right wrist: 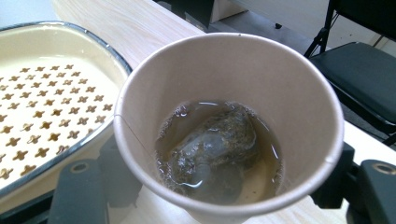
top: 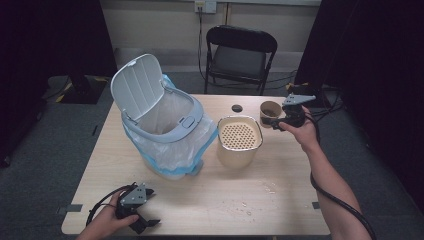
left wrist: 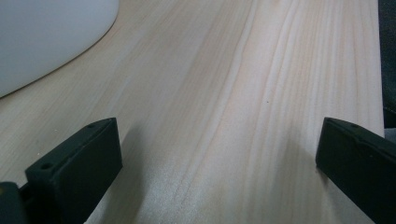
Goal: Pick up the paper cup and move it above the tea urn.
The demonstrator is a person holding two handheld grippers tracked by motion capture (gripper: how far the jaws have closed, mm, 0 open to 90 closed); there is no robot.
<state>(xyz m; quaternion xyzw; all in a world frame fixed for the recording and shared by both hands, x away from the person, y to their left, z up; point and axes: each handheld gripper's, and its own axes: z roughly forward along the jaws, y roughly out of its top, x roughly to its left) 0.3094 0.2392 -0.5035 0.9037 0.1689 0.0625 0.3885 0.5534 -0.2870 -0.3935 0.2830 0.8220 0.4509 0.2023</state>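
Paper cup (right wrist: 229, 126) clamped in right gripper (top: 278, 123) fingers (cup base cut off), left gripper (top: 145, 220) fingers wide.

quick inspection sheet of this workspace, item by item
surface: light wood table, a few wet spots and crumbs near the front right.
job's things: paper cup with brown liquid and a tea bag; cream strainer bin beside it; lined trash can, lid open.
clutter: nothing seen.
grippers: right gripper shut on the paper cup; left gripper open, low over the table's front edge, nothing between its jaws.
cables: black cable along the right forearm; another looped by the left hand.
surroundings: black folding chair behind the table, dark curtains, grey carpet.
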